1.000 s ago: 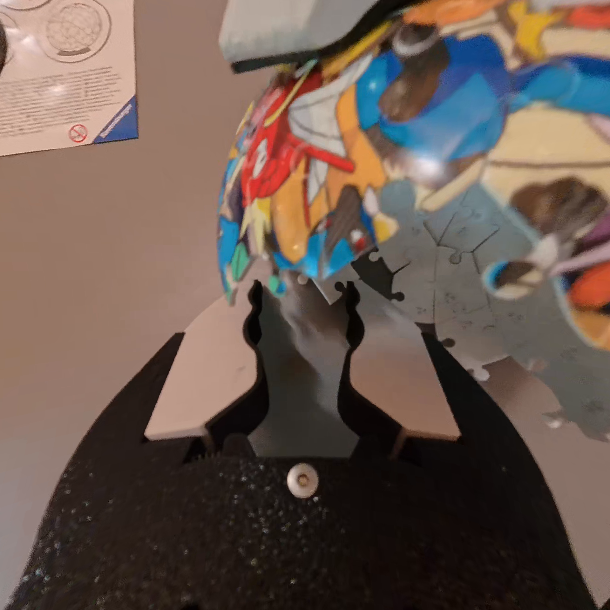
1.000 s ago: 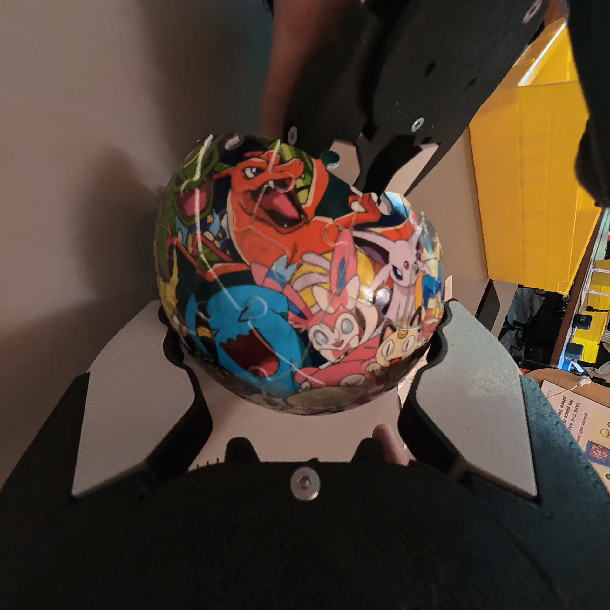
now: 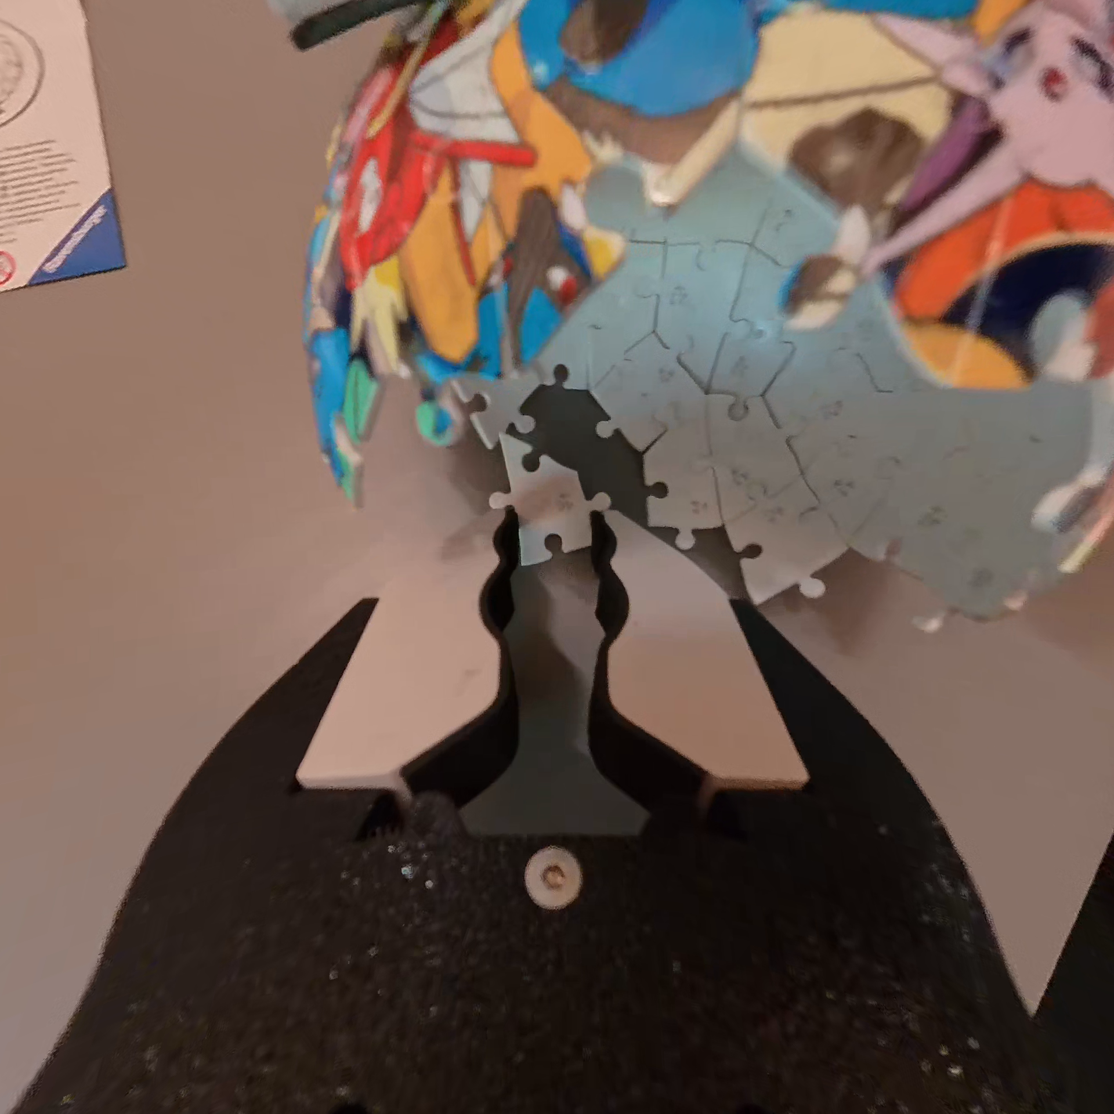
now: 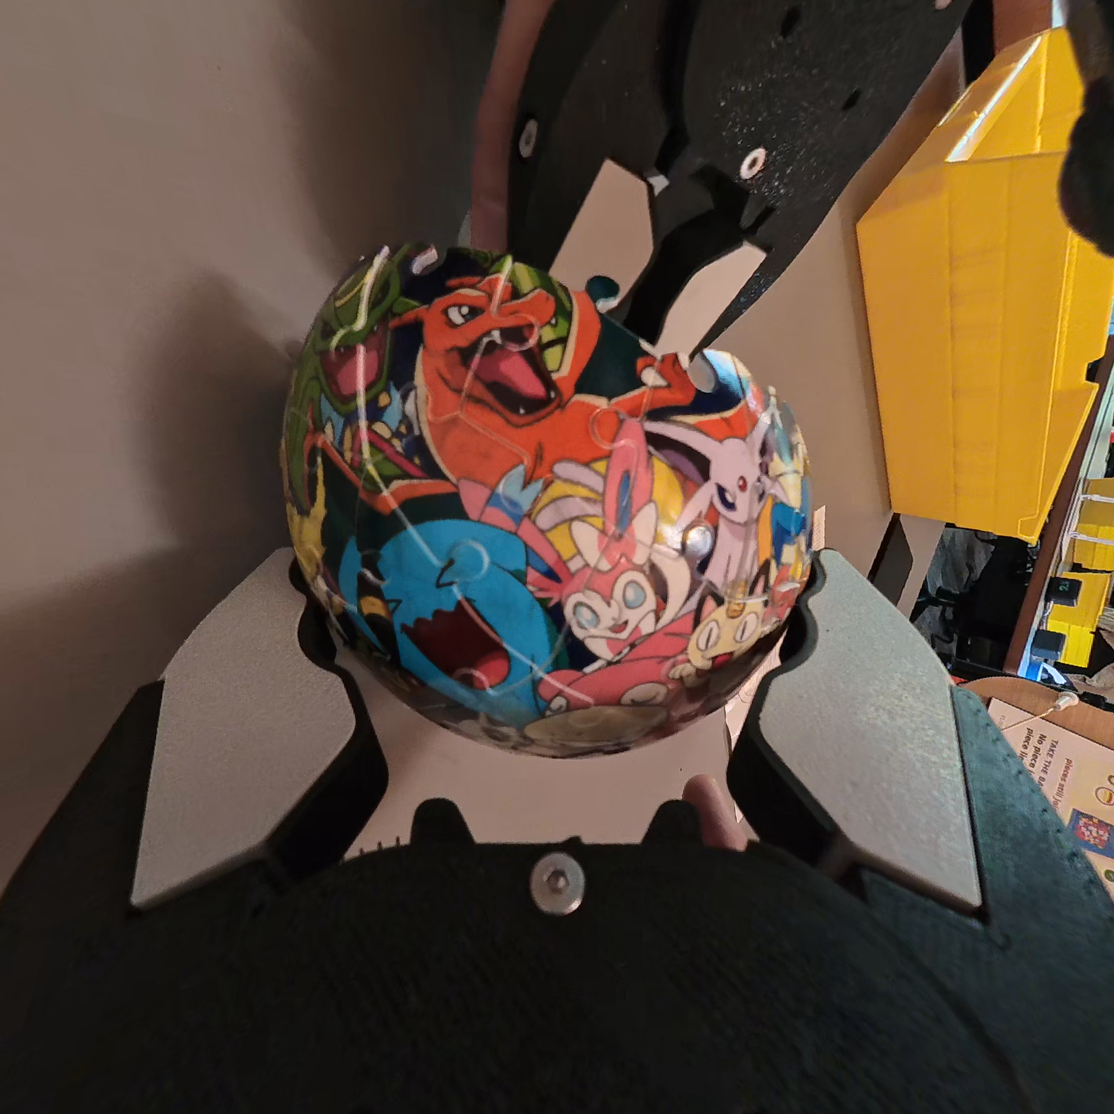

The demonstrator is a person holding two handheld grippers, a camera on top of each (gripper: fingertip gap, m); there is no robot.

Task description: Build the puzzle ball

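Note:
The puzzle ball point(image 4: 548, 500), with bright cartoon pictures on its outside, sits between my right gripper's point(image 4: 557, 563) two fingers, which are shut on its sides. The left wrist view looks into the ball point(image 3: 753, 392) through an open part, showing its grey inside and a dark gap point(image 3: 579, 434) in the shell. My left gripper point(image 3: 554, 524) is shut on a grey puzzle piece point(image 3: 551, 512), held against the rim just below that gap. In the right wrist view the left gripper point(image 4: 693, 355) comes down from above onto the top of the ball.
A white instruction sheet point(image 3: 48, 181) lies on the beige table at the upper left. Yellow bins point(image 4: 976, 301) stand to the right. A cardboard box with a printed sheet point(image 4: 1061, 753) is at the lower right. A person's fingertip point(image 4: 711, 808) shows under the ball. My hands' fingertips stand some 7 cm from each other.
In the left wrist view the ball's opening has come closer and shifted right. The grey piece now shows sharply at the fingertips by the gap. The right gripper's hold looks unchanged.

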